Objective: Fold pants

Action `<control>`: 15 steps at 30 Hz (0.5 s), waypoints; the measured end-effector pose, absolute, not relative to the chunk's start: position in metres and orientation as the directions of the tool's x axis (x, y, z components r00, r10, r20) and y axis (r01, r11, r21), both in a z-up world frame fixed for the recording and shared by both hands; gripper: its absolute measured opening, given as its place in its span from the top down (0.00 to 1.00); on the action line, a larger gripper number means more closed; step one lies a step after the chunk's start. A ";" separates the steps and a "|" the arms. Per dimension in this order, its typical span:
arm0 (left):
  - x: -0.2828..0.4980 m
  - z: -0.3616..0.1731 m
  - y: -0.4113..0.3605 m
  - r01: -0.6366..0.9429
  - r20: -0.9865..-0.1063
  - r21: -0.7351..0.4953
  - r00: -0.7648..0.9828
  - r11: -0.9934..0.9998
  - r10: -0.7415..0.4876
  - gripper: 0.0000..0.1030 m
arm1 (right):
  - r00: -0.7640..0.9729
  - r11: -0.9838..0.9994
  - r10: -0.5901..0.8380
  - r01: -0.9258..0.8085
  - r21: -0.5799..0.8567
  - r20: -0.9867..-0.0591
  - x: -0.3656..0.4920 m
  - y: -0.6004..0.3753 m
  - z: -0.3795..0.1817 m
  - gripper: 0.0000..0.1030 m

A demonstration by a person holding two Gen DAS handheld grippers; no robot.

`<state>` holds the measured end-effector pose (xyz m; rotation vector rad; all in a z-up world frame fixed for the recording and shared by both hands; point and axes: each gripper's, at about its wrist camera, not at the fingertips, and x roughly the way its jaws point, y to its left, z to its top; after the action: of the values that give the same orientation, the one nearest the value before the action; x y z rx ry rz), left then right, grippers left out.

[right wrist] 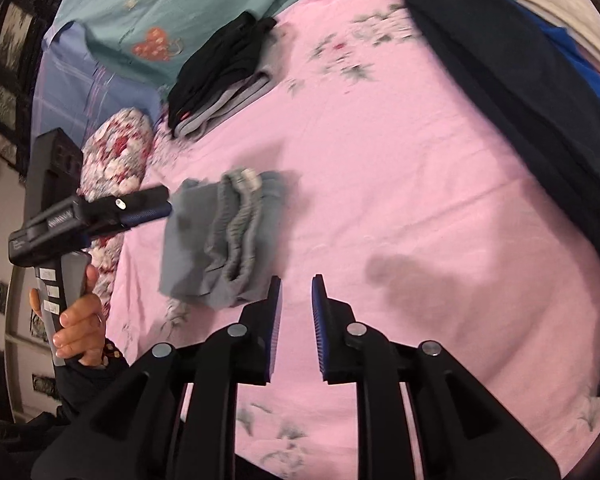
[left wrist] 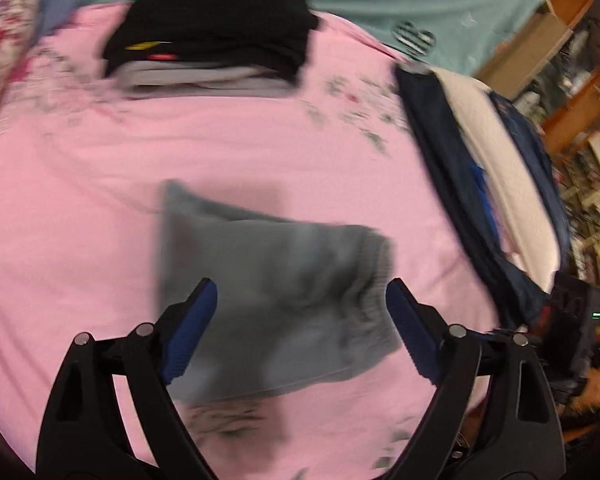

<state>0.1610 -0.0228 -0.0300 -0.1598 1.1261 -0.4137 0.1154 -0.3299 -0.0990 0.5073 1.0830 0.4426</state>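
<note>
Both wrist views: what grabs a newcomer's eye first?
The folded grey pants lie alone in the middle of the pink floral sheet. The left gripper stands wide open just over them, with nothing pinched; the right gripper hovers beside them, its jaws narrowly apart and empty. A stack of folded black and grey clothes sits at the far edge.

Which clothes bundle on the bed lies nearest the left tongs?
The folded grey pants, right in front of the open left tongs; the black-topped stack sits farther back.
</note>
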 end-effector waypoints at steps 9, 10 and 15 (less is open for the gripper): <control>0.142 -0.079 0.012 0.176 -0.838 -0.442 0.270 0.880 -0.475 0.44 | 0.302 0.778 0.601 -0.430 0.457 -0.740 0.154 -0.189 -0.078 0.75; 0.144 -0.087 0.009 0.182 -0.833 -0.465 0.241 0.867 -0.497 0.49 | 0.306 0.797 0.569 -0.431 0.422 -0.763 0.164 -0.179 -0.083 0.75; 0.148 -0.114 -0.009 0.219 -0.863 -0.414 0.214 0.884 -0.458 0.64 | 0.257 0.896 0.412 -0.290 0.337 -0.874 0.191 -0.175 -0.120 0.75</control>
<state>0.1479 -0.0094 -0.1144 -0.2202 1.2734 -0.4743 0.1908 -0.1751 -0.1200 0.1153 1.2219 0.4775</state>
